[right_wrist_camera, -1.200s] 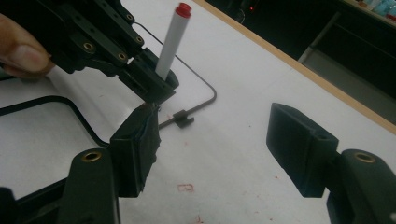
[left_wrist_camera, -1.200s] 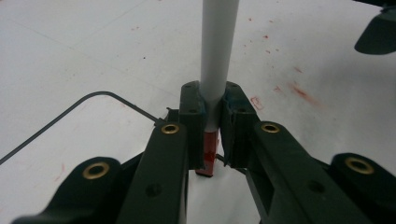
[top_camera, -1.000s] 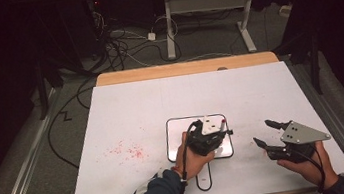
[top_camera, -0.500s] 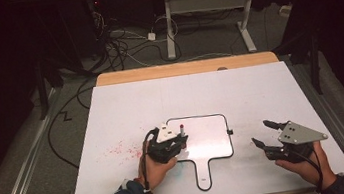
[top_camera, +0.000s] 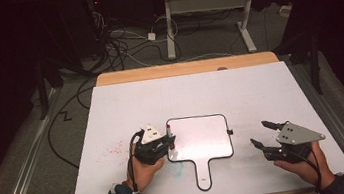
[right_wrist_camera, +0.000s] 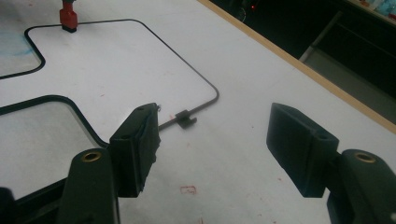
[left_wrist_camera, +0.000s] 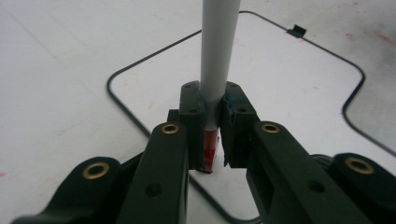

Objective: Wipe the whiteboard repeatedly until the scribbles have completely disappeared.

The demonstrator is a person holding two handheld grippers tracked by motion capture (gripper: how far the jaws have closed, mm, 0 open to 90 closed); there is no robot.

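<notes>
Your left gripper [top_camera: 165, 146] has its jaws clamped on a marker [left_wrist_camera: 215, 70], held upright with its red end [left_wrist_camera: 210, 150] down at the left edge of the whiteboard [top_camera: 200, 138]. Pickup is done; the marker appears capped, so writing has likely not begun. The board surface reads blank, though faint marks cannot be ruled out. Your right gripper [top_camera: 261, 135] hangs beside the board's right edge, jaws wide apart and holding nothing. Uncapping and any marking remain outstanding.
</notes>
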